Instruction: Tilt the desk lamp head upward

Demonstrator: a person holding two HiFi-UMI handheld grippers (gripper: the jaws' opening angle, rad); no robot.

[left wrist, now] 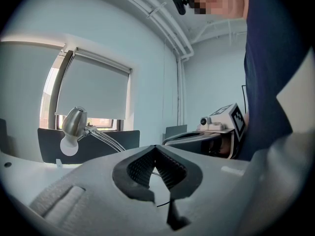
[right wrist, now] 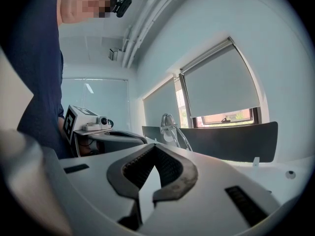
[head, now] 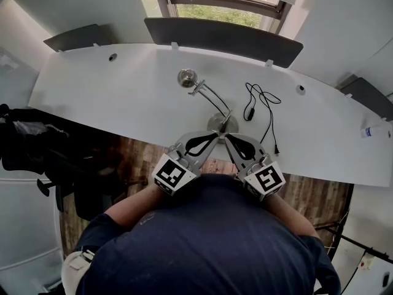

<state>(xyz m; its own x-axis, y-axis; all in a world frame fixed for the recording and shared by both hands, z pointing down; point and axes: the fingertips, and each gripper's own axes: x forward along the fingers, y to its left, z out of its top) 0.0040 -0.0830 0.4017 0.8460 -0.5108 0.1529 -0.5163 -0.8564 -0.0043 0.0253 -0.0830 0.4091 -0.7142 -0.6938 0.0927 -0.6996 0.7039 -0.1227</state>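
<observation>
A silver desk lamp stands on the white desk (head: 123, 97). Its round base (head: 221, 124) sits near the front edge, and twin thin arms lean back left to its dome head (head: 187, 77). That head (left wrist: 74, 122) shows at the left of the left gripper view with a white bulb below it, and small (right wrist: 167, 123) in the right gripper view. My left gripper (head: 216, 134) is shut and empty, its tips just left of the base. My right gripper (head: 227, 136) is shut and empty too, just right of the base. Both are tilted upward.
A black cable with an inline switch (head: 261, 106) lies on the desk right of the lamp. Dark partition panels (head: 224, 39) line the desk's far edge below a window. A plastic bottle (head: 374, 131) lies at the far right. Black bags (head: 31, 137) sit at left.
</observation>
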